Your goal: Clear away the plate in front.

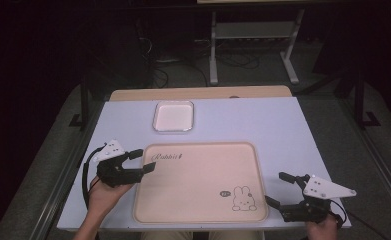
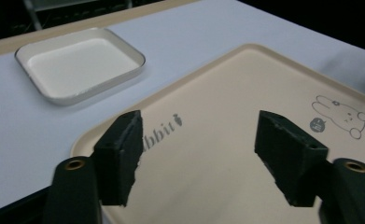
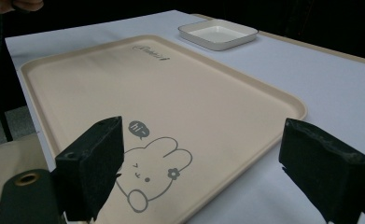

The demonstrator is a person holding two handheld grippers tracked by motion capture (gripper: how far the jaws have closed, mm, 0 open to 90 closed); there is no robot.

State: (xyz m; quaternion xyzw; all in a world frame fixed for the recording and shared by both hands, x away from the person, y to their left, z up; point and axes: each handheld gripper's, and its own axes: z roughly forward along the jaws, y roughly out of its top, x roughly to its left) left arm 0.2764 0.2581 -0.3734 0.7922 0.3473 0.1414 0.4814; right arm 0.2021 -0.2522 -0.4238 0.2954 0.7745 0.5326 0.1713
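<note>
I see two containers on the white surface (image 1: 283, 125). The large beige tray (image 1: 198, 200) lies in the middle near my side, with a rabbit drawing (image 1: 243, 199) in its near right corner and a written word (image 1: 168, 156) at its far left corner; nothing lies in it. The small white dish (image 1: 173, 116) stands just beyond the tray, apart from it, and it is also empty (its inside is plain white).

My left tongs (image 1: 139, 161) hover at the tray's far left corner. They are released, with nothing between them, and in the left gripper view I see the tray corner under the gap. My right tongs (image 1: 278, 189) are at the tray's near right corner, spread wide and grasping nothing; the tray rim passes between them in the right gripper view, but I cannot tell if they touch it.

The written word is partly covered by a pad (image 2: 122, 154) in the left gripper view. The room behind is dark and hard to read.
</note>
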